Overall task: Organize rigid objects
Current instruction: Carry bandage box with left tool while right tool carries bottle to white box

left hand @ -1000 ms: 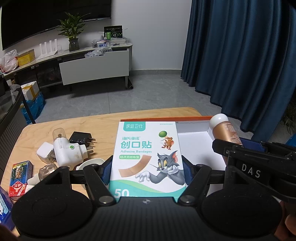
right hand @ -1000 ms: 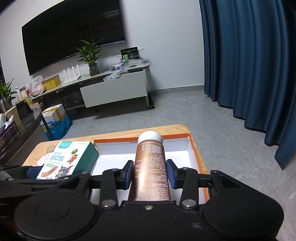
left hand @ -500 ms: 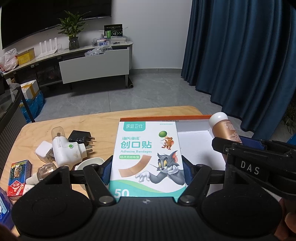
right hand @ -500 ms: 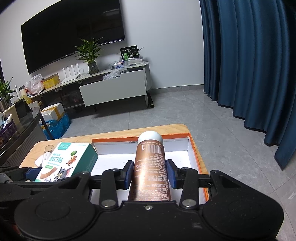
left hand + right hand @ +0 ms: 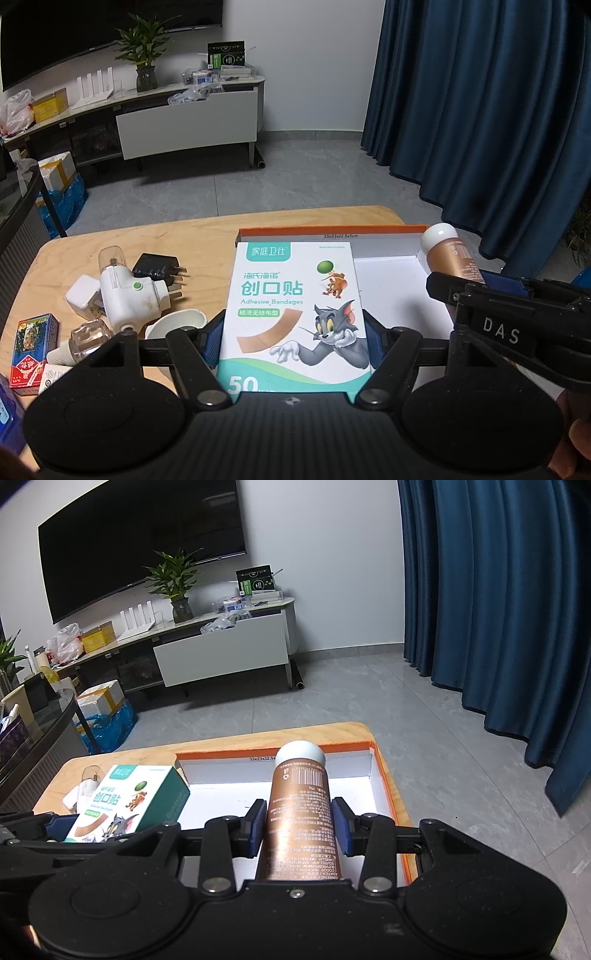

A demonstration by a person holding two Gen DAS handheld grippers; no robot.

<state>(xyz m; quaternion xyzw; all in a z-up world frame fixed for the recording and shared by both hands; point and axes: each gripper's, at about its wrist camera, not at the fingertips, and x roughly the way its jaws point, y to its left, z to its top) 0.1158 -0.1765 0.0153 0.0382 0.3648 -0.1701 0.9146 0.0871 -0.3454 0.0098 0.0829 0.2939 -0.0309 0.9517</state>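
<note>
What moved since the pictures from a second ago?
Nothing visibly moved. The left tongs stay shut on the bandage box, and the right tongs stay shut on the brown tube, both above the white tray. The plugs and other bits on the table lie just as before.

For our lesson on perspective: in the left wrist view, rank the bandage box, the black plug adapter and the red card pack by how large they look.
1. Bandage box, largest, though it is nearest the camera, held in the left gripper.
2. Red card pack.
3. Black plug adapter, smallest; close to the pack, so unsure.
</note>
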